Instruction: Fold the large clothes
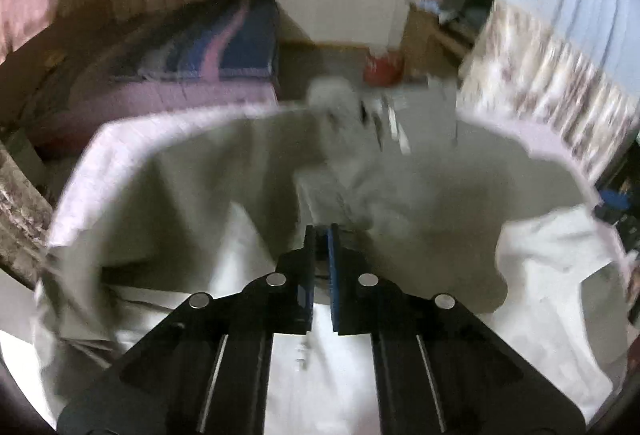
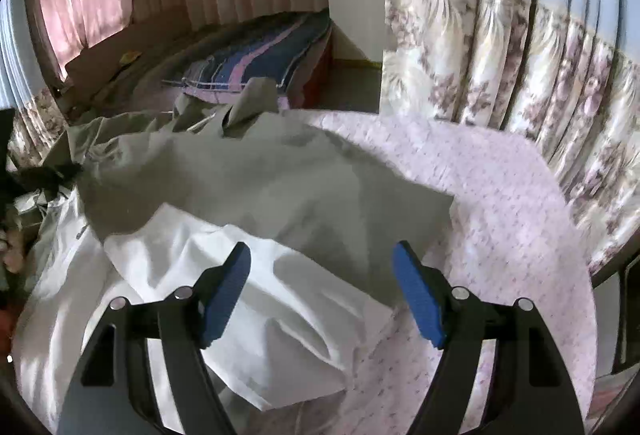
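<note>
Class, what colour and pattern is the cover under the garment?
Pale pink cover with small speckled print, clearest in the right wrist view.

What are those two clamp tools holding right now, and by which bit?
The left tool is shut, seemingly pinching a fold of the white garment; blur hides which part. The right tool is open above the garment, holding nothing.
</note>
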Demonstrator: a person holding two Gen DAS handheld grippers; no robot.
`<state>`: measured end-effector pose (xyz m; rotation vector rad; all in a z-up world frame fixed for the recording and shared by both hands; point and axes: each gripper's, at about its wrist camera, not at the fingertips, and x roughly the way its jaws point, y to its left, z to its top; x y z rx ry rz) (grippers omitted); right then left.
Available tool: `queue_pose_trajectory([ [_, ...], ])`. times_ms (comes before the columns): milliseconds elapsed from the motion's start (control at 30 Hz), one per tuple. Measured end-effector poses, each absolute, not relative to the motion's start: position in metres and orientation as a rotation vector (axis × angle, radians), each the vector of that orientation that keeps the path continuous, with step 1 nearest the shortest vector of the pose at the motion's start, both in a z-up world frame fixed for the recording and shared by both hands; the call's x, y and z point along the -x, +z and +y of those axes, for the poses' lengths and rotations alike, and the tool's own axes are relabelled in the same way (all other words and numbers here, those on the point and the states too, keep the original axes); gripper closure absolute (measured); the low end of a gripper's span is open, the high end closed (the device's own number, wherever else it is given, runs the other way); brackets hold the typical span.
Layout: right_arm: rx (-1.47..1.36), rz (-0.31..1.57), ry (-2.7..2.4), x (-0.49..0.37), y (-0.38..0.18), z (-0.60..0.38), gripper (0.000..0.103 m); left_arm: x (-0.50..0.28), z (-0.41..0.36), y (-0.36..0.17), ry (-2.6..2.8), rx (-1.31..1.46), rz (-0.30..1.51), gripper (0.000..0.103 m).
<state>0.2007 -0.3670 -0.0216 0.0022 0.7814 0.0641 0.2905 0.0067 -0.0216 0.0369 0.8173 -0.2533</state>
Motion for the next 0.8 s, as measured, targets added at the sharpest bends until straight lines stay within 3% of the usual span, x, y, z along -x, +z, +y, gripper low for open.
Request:
queue_pose_trajectory([
  [100, 0.01, 0.764, 0.079, -0.205, -0.012, -0.361, 0.029, -0.282, 0.039, 0.003, -0.128, -0.061, 0.75, 0.103],
  [233, 0.009, 0.773, 0.078, -0.208, -0.013, -0.356, 0.029, -0.279, 0.048, -0.013, -0.171, -0.048, 0.856, 0.1],
  [267, -0.004, 0.773, 0.081, -0.208, -0.014, -0.357, 0.029, -0.277, 0.042, -0.019, -0.173, -0.059, 0.862, 0.091],
  [333, -0.033, 0.77, 0.079, -0.206, -0.017, -0.359, 0.029, -0.276, 0.028, -0.033, -0.196, -0.07, 0.872, 0.029],
  [367, -0.04, 0.77, 0.081, -0.205, -0.017, -0.359, 0.029, -0.276, 0.02, -0.038, -0.195, -0.08, 0.865, 0.024],
  [600, -0.049, 0.789, 0.076, -0.202, -0.025, -0.363, 0.029, -0.293, -0.015, -0.077, -0.286, -0.084, 0.932, 0.02],
  [667, -0.052, 0.801, 0.065, -0.2, -0.03, -0.369, 0.029, -0.296, -0.021, -0.086, -0.307, -0.085, 0.949, 0.026],
  [700, -0.055, 0.805, 0.06, -0.199, -0.032, -0.371, 0.029, -0.298, -0.027, -0.091, -0.351, -0.072, 0.961, 0.051],
  [800, -0.074, 0.82, 0.05, -0.198, -0.039, -0.376, 0.029, -0.301, -0.04, -0.097, -0.389, -0.081, 0.985, 0.078],
])
